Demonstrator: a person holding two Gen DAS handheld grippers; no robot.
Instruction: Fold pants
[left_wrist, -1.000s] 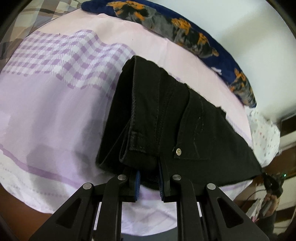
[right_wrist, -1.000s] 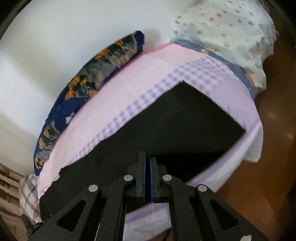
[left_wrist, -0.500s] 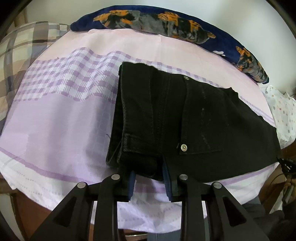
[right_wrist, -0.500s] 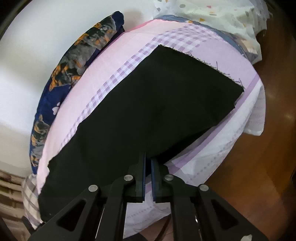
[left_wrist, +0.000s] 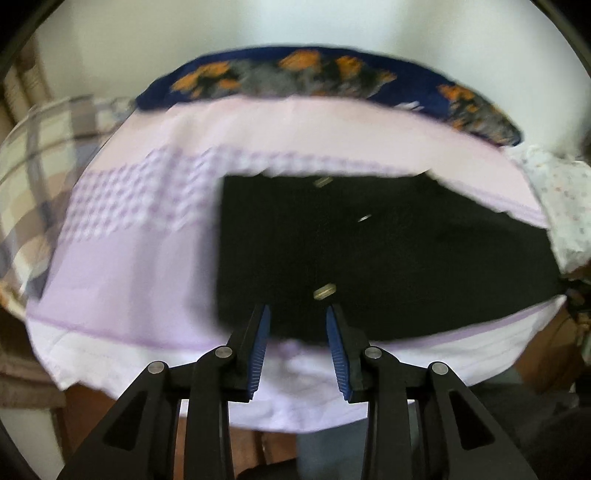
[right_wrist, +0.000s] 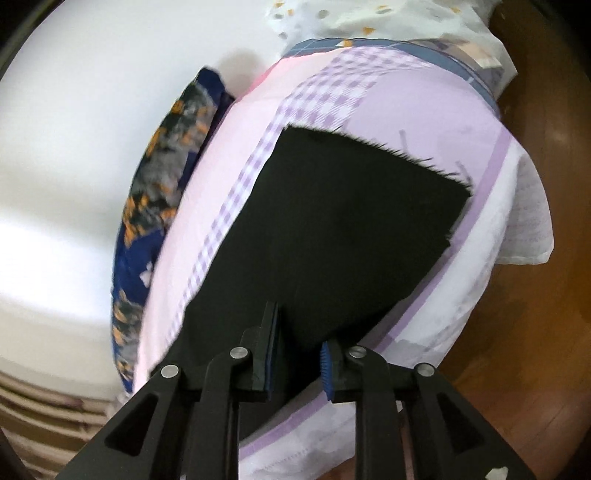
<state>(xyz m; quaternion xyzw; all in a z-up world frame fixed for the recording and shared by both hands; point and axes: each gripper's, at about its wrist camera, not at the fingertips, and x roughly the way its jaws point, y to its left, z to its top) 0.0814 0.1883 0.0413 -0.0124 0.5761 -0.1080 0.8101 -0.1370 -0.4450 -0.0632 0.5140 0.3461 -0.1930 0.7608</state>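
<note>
**Pants laid flat, both jaws let go**

On the bed, at the far left of the left wrist view: a plaid pillow (left_wrist: 33, 155), then the lilac checked sheet (left_wrist: 122, 266), bare up to the waistband end of the black pants (left_wrist: 369, 258). Lying flat along the sheet, apparently already doubled leg over leg, with metal rivets and a button glinting near the waist. Behind, against the wall, a navy pillow with orange print (left_wrist: 332, 77); farther right, a white dotted cloth (left_wrist: 561, 195).

Left hand-held gripper (left_wrist: 298, 345): spread wide, blue pads apart, nothing between them, tips just over the near edge of the pants by the waist. Blurred, so contact with the cloth hard to judge.

Right hand-held gripper (right_wrist: 297, 363): likewise spread, holding nothing, poised over the near edge partway along the legs (right_wrist: 351, 229). Frayed hems at the far end, near the right side of the bed, beyond them wooden floor (right_wrist: 554, 295).

Step in hand, by the look of it: release after laying the lengthwise fold down. Still to do, probably: the crosswise fold. Calls for pinching all layers at the frayed hems, near and far corner together, then carrying them over toward the waistband without dragging the bottom layer or rucking the sheet.
</note>
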